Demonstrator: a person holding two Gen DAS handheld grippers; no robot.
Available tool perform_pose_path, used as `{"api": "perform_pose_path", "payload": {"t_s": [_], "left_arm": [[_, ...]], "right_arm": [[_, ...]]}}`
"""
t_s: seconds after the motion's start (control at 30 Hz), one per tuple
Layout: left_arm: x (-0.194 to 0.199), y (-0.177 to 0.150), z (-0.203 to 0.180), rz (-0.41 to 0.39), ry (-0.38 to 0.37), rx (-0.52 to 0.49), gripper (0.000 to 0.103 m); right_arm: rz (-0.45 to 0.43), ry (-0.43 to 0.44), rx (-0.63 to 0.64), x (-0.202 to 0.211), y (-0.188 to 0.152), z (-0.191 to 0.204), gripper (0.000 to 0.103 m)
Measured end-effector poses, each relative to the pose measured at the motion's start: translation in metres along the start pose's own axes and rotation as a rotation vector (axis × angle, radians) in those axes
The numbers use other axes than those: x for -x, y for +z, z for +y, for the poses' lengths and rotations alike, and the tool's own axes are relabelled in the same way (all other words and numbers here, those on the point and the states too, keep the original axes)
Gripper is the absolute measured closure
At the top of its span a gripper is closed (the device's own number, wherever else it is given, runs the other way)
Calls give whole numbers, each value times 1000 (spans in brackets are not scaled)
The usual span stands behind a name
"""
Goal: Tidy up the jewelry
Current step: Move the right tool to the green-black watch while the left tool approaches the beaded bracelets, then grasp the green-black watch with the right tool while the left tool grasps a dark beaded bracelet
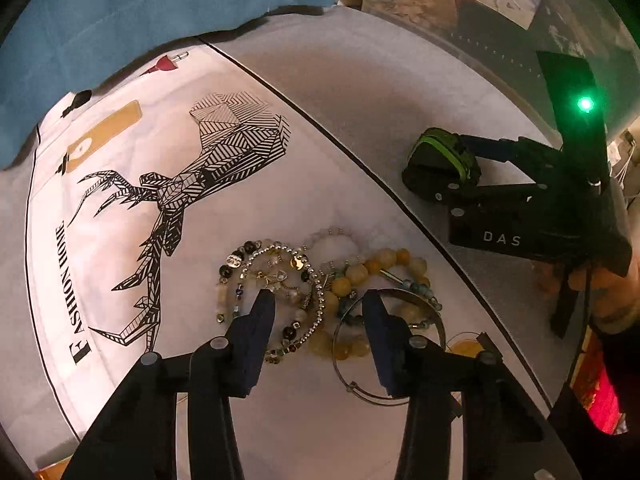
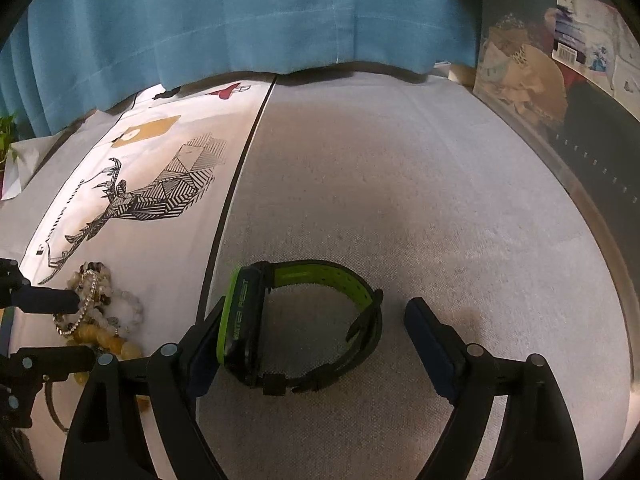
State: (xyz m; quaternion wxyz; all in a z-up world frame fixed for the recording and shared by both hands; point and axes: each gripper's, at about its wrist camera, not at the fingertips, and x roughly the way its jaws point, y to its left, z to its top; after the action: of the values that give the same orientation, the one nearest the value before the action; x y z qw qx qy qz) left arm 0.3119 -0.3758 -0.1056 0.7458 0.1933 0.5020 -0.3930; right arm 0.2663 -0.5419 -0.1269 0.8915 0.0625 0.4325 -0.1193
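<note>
Between left fingers: left gripper (image 1: 318,304) hangs over the bracelet pile (image 1: 320,300), fingers (image 1: 256,332) parted – 1 inside the silver bead chain (image 1: 320,308), the other inside the thin metal bangle (image 1: 384,344). Nothing is pinched; whether the tips touch the beads I cannot tell.
Between right fingers: right gripper (image 2: 312,332) stands wide apart around the green-and-black watch (image 2: 288,320); 1 finger (image 2: 208,352) is against or just beside the case, the other (image 2: 432,344) clear of the strap.
Watch placement: strap looped, lying on the grey surface (image 2: 400,180), well apart from the beads – probably sorted away from them.
Pile placement: tangled on the white deer-print cloth (image 1: 160,184), so picking out 1 strand looks fiddly.
Outward: blue curtain (image 2: 240,12) behind; clear storage box (image 2: 560,92) at the side.
</note>
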Motion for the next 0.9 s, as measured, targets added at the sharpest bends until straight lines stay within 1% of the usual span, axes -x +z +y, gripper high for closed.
{"api": "perform_pose_path", "payload": {"t_s": [0.13, 0.2, 0.23, 0.27, 0.37, 0.5, 0.67, 0.8, 0.9], "left_arm": [[3, 1, 8, -7, -36, 42, 61], [1, 1, 9, -4, -34, 52, 61], [-1, 2, 9, -4, -37, 54, 63], [0, 2, 10, -9, -44, 58, 69], [1, 2, 7, -14, -57, 48, 79], [5, 2, 6, -12, -79, 51, 79], [5, 4, 15, -17, -106, 119, 79], [0, 6, 21, -5, -106, 164, 79], [-3, 7, 17, -4, -92, 156, 80]], "right_arm": [[-1, 7, -10, 1, 0, -1, 18], [-2, 6, -11, 0, 0, 0, 18], [-2, 3, -12, 0, 0, 1, 18], [-1, 4, -12, 0, 0, 0, 18], [-9, -2, -15, 1, 0, -2, 18], [-8, 2, -17, 2, 1, -4, 18], [-6, 1, -22, 1, 0, -3, 18], [-6, 0, -22, 1, 0, -4, 18], [-3, -7, -16, 0, 0, -3, 18]]}}
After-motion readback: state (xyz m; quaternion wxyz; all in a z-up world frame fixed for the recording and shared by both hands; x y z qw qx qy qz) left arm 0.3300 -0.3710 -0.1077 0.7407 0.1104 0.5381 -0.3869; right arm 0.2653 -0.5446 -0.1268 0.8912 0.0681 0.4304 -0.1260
